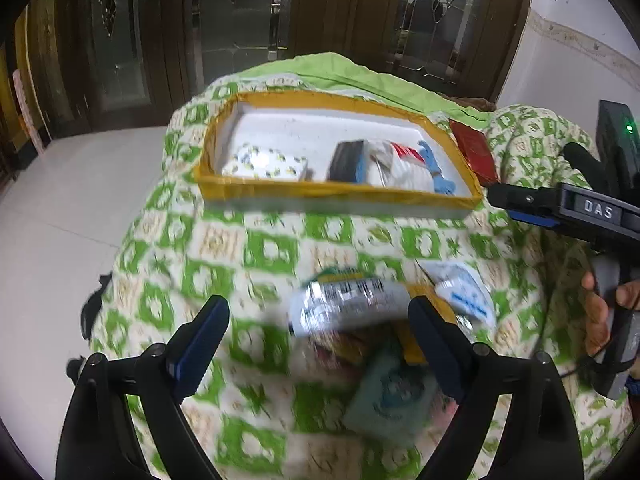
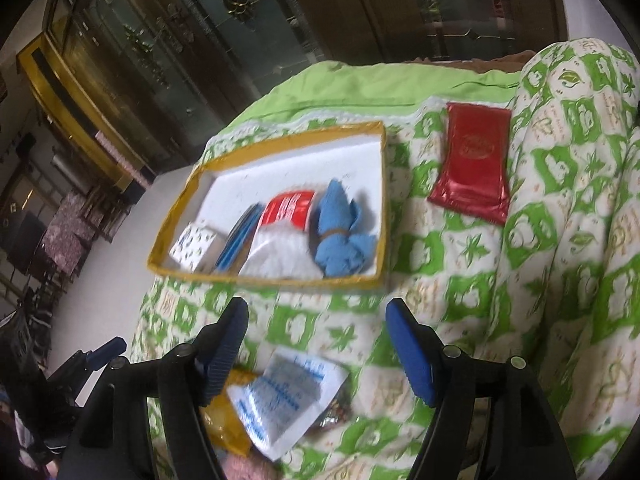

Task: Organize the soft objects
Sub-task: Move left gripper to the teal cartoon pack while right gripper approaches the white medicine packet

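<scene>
Above the green quilted bed (image 1: 280, 248), both hand-held grippers (image 1: 316, 344) (image 2: 316, 344) hang wide and empty over loose packets (image 2: 280, 396), probably between picks; next, closing on one for the yellow-rimmed tray (image 1: 332, 194).

Quilted cotton bedspread (image 2: 472, 264) – matt; red foil pouch (image 2: 472, 160) – glossy; blue cloth (image 2: 340, 228) soft

My left wrist camera sits just behind its own fingers, tilted steeply down over the green-patterned quilt (image 1: 272, 248), close to a blurred pile of packets (image 1: 352, 308) that I can't quite identify. It faces the yellow-rimmed tray (image 1: 336, 194) and the dark glass doors (image 1: 240, 20) beyond. My right wrist camera looks down likewise from further right. Both views share the tray (image 2: 276, 276), the quilt (image 2: 472, 248), the red pouch (image 2: 474, 156) and the doors.
</scene>
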